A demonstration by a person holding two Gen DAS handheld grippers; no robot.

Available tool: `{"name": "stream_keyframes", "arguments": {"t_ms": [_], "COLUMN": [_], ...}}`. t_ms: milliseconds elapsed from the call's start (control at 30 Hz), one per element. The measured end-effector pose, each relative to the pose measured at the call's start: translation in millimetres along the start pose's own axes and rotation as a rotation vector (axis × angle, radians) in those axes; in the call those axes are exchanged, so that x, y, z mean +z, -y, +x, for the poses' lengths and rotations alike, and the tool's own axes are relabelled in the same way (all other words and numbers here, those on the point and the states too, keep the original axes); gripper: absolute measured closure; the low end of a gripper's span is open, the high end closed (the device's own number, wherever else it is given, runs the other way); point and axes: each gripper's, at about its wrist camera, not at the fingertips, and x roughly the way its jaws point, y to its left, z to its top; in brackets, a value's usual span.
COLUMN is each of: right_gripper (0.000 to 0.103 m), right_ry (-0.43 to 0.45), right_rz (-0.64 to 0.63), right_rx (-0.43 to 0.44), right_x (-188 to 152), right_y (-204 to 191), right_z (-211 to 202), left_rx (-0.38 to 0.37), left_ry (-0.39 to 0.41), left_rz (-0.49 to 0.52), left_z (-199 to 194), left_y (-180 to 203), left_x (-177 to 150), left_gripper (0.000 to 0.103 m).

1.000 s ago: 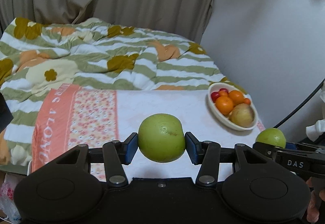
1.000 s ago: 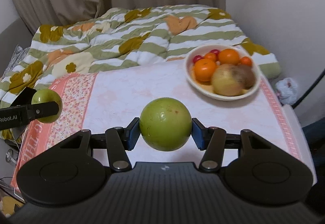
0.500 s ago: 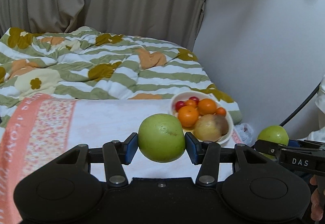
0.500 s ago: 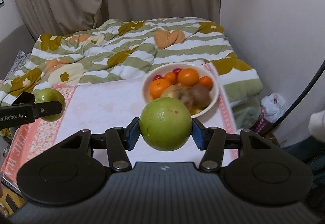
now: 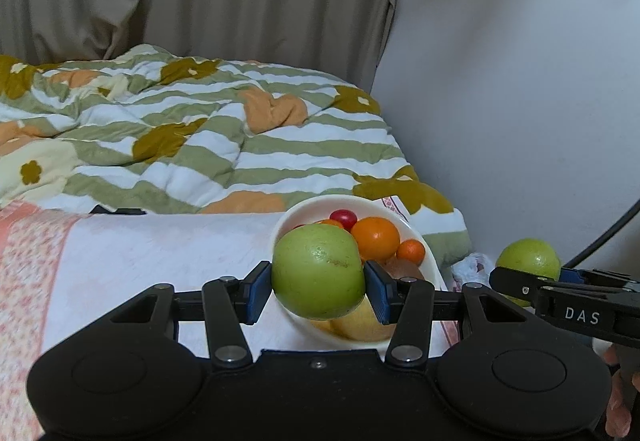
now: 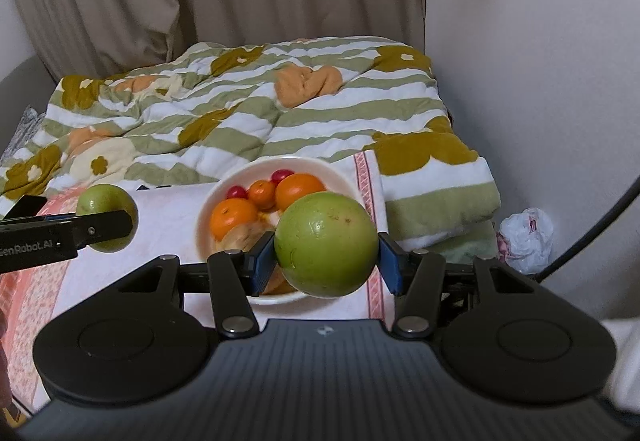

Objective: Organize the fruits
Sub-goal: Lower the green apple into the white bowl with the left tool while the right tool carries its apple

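My left gripper (image 5: 318, 287) is shut on a green apple (image 5: 318, 275), held above the near left side of a white bowl (image 5: 420, 237). The bowl holds oranges (image 5: 376, 237), cherry tomatoes (image 5: 343, 218) and a brownish fruit. My right gripper (image 6: 326, 261) is shut on a second green apple (image 6: 326, 243), held above the bowl's (image 6: 208, 209) near right rim. Each gripper shows in the other's view: the right one with its apple (image 5: 528, 261) at the right edge, the left one with its apple (image 6: 106, 205) at the left.
The bowl stands at the far right corner of a table with a white and pink floral cloth (image 6: 168, 217). Behind lies a bed with a striped floral duvet (image 6: 248, 113). A white wall (image 6: 540, 61) is at the right, a plastic bag (image 6: 524, 233) on the floor.
Both grippers have moved right and forward with their apples. The bowl now lies right behind and under the apples in both views.
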Motion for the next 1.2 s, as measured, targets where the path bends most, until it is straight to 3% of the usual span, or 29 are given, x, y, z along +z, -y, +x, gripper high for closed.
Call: {"name": "stream_keyframes", "arguments": {"t_ms": [300, 567, 1000, 1067, 1133, 1200], "right_gripper": [0.034, 0.034, 0.034, 0.034, 0.034, 0.034], "right_ry": [-0.045, -0.083, -0.115, -0.115, -0.116, -0.117], "right_rz": [0.029, 0.058, 0.123, 0.127, 0.129, 0.127], "right_rx": [-0.011, -0.021, -0.071, -0.073, -0.074, -0.074], "right_x": [20.8, 26.4, 26.0, 25.9, 26.2, 26.2], "right_y": [6.0, 7.5, 27.7, 28.3, 28.6, 28.8], "right_z": [50.2, 83.5, 104.3, 104.7, 105.1, 105.3], "left_rx": [-0.017, -0.047, -0.104, -0.12, -0.125, -0.125], "left_ry": [-0.069, -0.133, -0.174, -0.165, -0.14, -0.11], "left_rz": [0.07, 0.143, 0.226, 0.218, 0.212, 0.199], "left_z": [78.2, 127.3, 142.6, 138.9, 132.7, 126.6], "left_y": [4.9, 12.4, 27.5, 25.5, 23.4, 21.2], "left_x": [32.4, 41.6, 38.7, 39.4, 41.2, 42.8], "left_gripper": [0.049, 0.049, 0.049, 0.042, 0.01, 0.008]}}
